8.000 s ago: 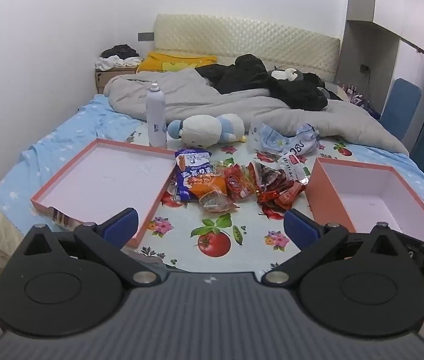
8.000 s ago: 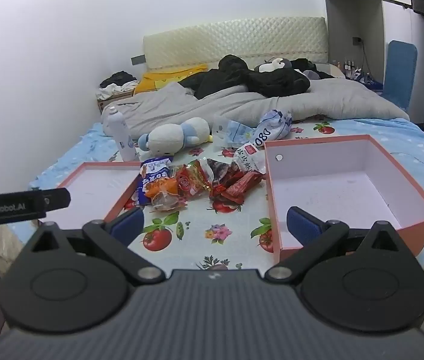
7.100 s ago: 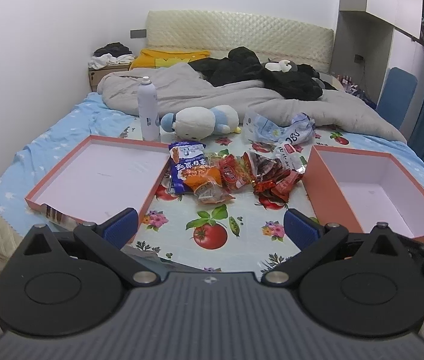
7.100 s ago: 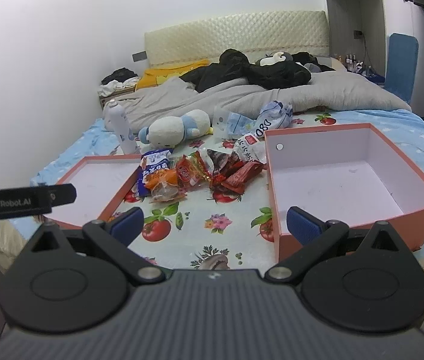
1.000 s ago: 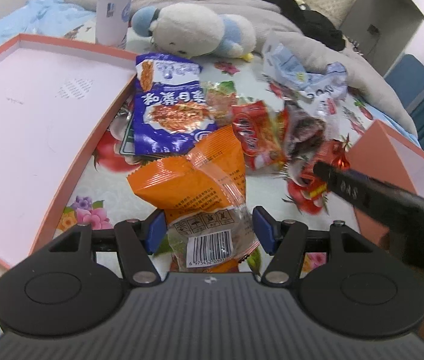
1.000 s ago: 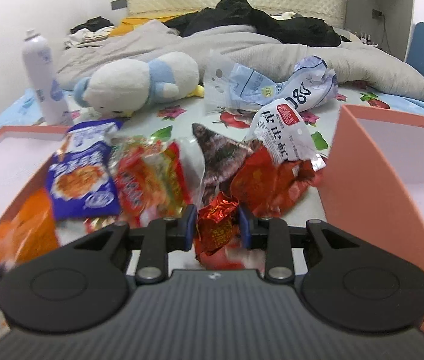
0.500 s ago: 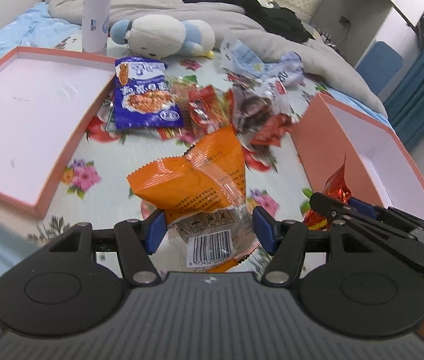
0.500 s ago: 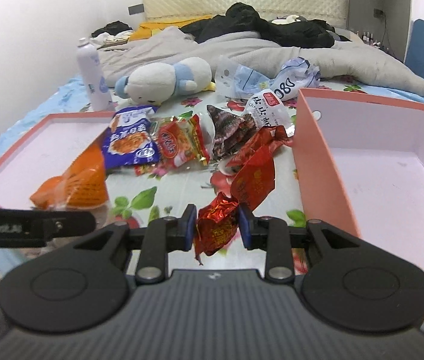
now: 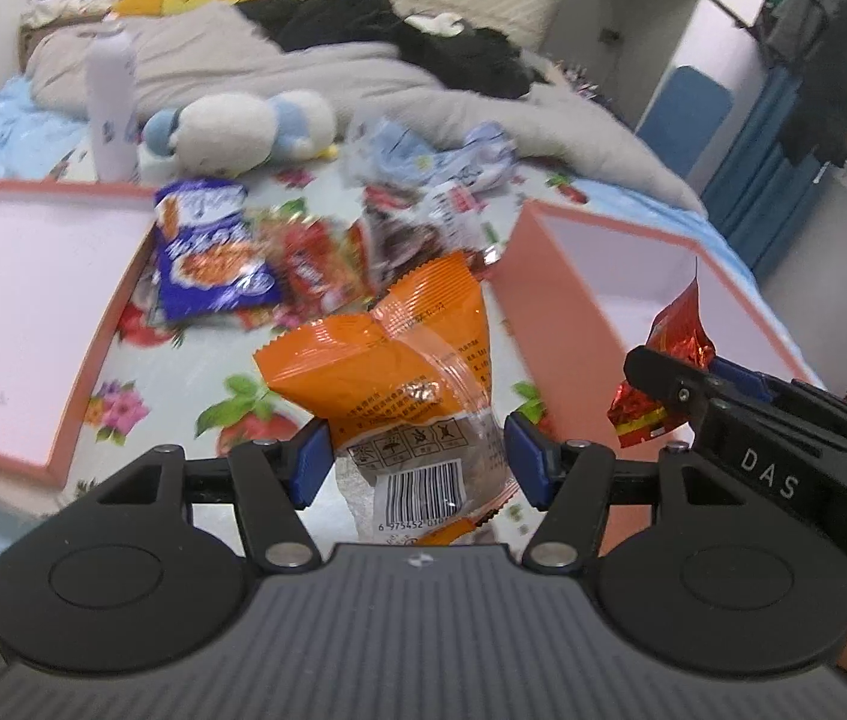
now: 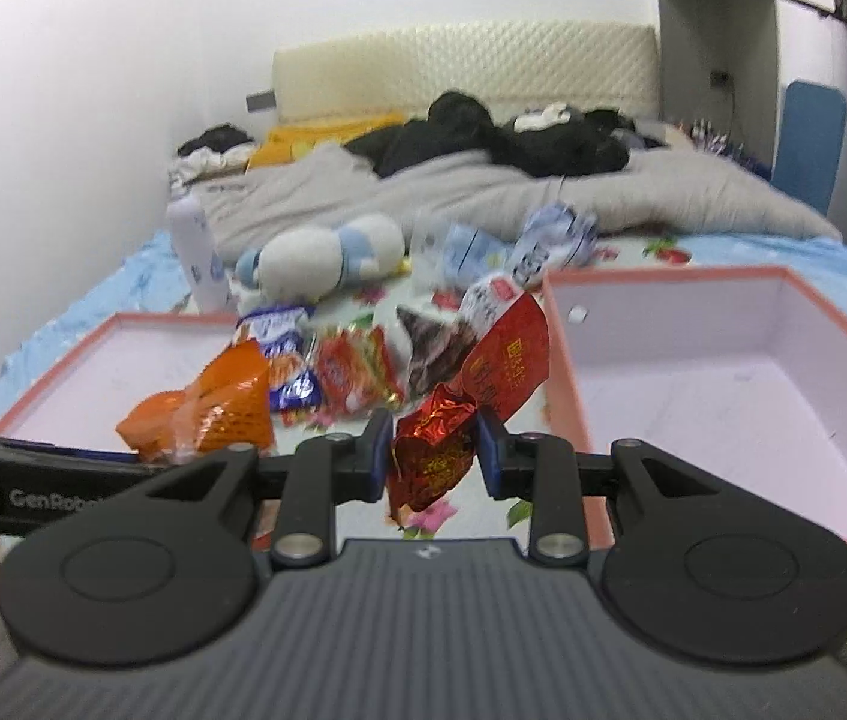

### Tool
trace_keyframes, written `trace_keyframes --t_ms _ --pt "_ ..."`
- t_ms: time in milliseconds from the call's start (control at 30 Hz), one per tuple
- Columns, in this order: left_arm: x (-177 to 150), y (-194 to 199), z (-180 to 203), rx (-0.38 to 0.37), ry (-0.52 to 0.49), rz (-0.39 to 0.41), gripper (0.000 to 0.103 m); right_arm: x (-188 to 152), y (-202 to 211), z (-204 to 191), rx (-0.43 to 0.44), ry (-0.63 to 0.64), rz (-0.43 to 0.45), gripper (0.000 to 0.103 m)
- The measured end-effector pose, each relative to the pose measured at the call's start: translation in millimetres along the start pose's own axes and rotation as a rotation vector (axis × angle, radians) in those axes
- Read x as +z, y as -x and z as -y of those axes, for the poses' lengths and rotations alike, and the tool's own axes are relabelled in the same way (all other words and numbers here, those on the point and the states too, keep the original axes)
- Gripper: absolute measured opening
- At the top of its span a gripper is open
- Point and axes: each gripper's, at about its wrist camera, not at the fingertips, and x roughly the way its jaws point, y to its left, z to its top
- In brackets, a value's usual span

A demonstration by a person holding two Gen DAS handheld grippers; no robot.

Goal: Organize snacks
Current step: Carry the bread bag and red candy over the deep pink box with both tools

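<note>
My left gripper (image 9: 414, 456) is shut on an orange snack packet (image 9: 387, 354), held up over the bed. That packet also shows at the left of the right wrist view as the orange snack packet (image 10: 207, 408). My right gripper (image 10: 434, 456) is shut on a red foil snack (image 10: 432, 450), which hangs in the air near the corner of the deep pink box (image 10: 723, 372). The left wrist view shows the red foil snack (image 9: 672, 336) beside the deep pink box (image 9: 549, 312). A pile of snack packets (image 9: 279, 264) lies between the boxes.
A shallow pink box lid (image 9: 21, 300) lies on the left. A white spray bottle (image 9: 111, 108) and a plush toy (image 9: 243, 120) stand behind the pile. A grey duvet (image 9: 315, 72) and dark clothes fill the far bed. A blue chair (image 9: 687, 114) stands at the right.
Both grippers have risen and drawn back from the pile, each keeping its packet. The red foil snack now hangs close to the deep box's near corner.
</note>
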Motion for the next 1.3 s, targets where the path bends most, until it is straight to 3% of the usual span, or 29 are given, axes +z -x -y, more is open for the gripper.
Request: trace_keyframes --t_ms 267,567,833,1300 --pt "18.6 10.8 36.1 -0.077 -0.014 0.033 0.066 11.8 27.5 23.2 -0.056 -0.017 0.04 0.032" --pt "41.2 -2.3 84.6 -0.151 -0.065 0.021 0.066 20.2 42.0 61.3 -0.123 -0.039 0.042 0.032" --pt "60.9 -63.9 132.0 -0.206 -0.089 -0.067 0.066 21.2 14.4 110.0 -0.175 -0.096 -0.015 0.032" --pt "85.5 -181.8 185.7 -0.186 -0.16 -0.177 0.066 7.8 -59.9 187.9 -0.199 -0.163 -0.15 0.033"
